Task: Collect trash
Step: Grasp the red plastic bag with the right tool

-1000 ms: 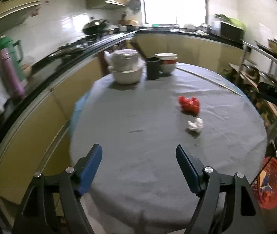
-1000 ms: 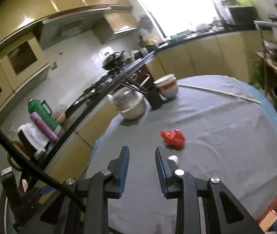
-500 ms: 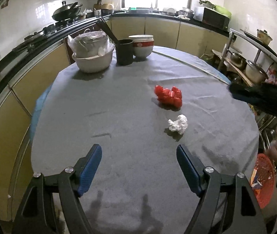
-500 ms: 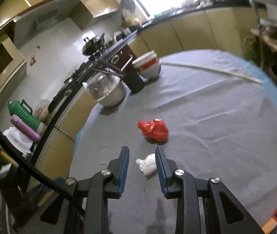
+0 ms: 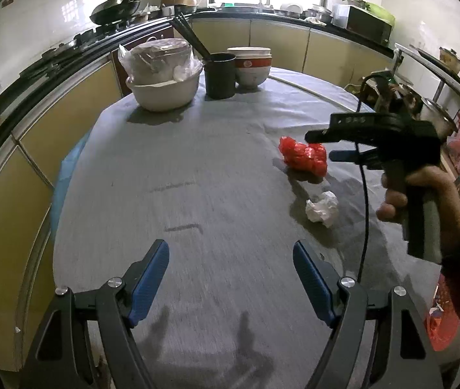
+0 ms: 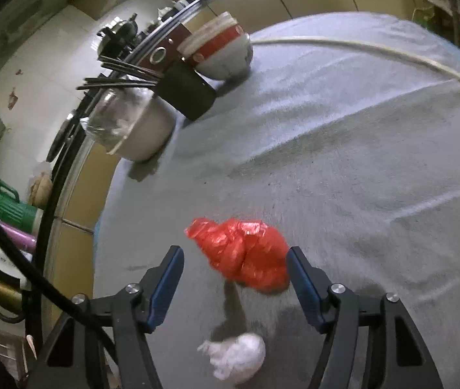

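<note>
A crumpled red plastic bag (image 5: pixel 303 158) lies on the grey tablecloth (image 5: pixel 213 175), with a white paper wad (image 5: pixel 322 209) just in front of it. My right gripper (image 6: pixel 235 272) is open, its blue pads on either side of the red bag (image 6: pixel 246 256), hovering close above it; the white wad (image 6: pixel 236 359) lies below between its arms. In the left wrist view the right gripper (image 5: pixel 322 146) hangs over the red bag. My left gripper (image 5: pixel 230 278) is open and empty over the near part of the table.
At the table's far side stand a white bowl with a bagged pot (image 5: pixel 163 74), a black cup with chopsticks (image 5: pixel 220 74) and stacked bowls (image 5: pixel 252 68). A pale stick (image 6: pixel 359 48) lies across the far right. A red basket (image 5: pixel 440 327) sits on the floor at right.
My right gripper has opened wide and moved forward and down over the red bag. My left gripper has stayed open and drifted a little closer over the table.
</note>
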`<state>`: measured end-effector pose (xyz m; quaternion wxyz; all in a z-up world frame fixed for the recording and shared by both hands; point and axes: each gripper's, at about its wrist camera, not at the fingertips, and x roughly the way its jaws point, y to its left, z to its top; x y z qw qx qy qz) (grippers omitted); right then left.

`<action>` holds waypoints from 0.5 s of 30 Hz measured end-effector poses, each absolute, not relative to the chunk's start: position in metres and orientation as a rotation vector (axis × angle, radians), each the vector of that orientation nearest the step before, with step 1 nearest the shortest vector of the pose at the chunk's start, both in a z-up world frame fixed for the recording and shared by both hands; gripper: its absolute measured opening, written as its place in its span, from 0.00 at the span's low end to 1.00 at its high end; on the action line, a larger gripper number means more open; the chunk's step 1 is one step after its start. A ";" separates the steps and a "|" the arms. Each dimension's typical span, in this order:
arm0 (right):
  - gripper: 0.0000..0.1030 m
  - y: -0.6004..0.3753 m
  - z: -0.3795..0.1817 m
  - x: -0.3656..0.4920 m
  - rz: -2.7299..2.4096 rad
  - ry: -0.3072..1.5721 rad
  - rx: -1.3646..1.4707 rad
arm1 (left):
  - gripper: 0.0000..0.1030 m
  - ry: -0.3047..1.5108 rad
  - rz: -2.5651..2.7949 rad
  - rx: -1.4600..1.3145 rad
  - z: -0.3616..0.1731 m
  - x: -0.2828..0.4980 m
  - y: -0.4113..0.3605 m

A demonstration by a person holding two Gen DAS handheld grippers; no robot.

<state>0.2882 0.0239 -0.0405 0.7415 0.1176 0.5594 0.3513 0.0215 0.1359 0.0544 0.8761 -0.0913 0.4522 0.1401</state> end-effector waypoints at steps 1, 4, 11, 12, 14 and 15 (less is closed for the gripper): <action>0.50 0.028 -0.045 0.290 0.759 1.236 0.244 | 0.77 0.947 0.290 -0.196 0.053 0.024 0.137; 0.42 0.035 -0.055 0.291 0.768 1.257 0.214 | 0.77 0.950 0.279 -0.197 0.050 0.033 0.136; 0.14 0.005 -0.042 0.282 0.741 1.145 0.232 | 0.77 0.955 0.216 -0.208 0.044 0.054 0.126; 0.11 -0.005 -0.040 0.281 0.736 1.131 0.242 | 0.77 0.954 0.200 -0.213 0.043 0.057 0.124; 0.09 -0.020 -0.037 0.281 0.717 1.123 0.254 | 0.77 0.958 0.185 -0.206 0.039 0.066 0.120; 0.09 -0.029 -0.035 0.282 0.721 1.121 0.269 | 0.77 0.963 0.191 -0.214 0.037 0.070 0.119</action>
